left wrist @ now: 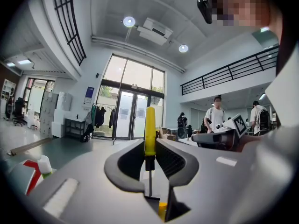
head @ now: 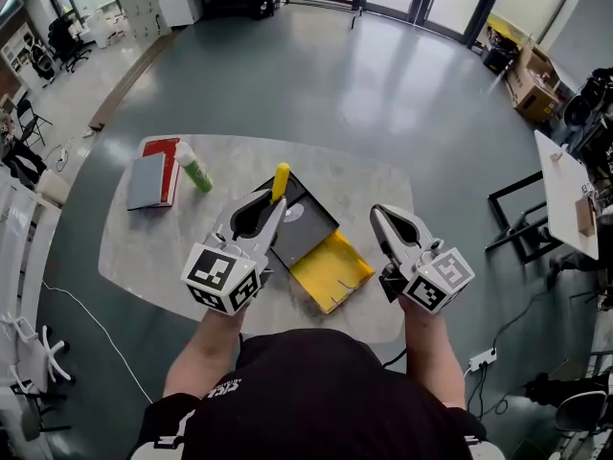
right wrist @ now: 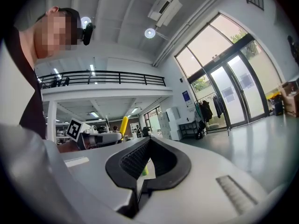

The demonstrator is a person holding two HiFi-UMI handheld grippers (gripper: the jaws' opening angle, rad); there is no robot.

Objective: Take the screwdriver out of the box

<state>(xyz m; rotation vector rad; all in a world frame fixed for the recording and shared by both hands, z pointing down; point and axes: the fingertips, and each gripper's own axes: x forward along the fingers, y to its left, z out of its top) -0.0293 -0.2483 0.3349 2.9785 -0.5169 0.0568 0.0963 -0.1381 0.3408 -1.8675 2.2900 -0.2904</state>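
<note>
Well, the table (head: 369, 192) spreads beneath the box (head: 311, 223). My left gripper (head: 275, 202), over the box's left edge, is clamped partway closed on the screwdriver (head: 281, 180), pinching its thin neck with the yellow handle past the tips. My right gripper (head: 379, 215), right of the box, is closed and empty. I judge a rolling wrist could swing that heavy handle loose, dropping it back into the box.
</note>
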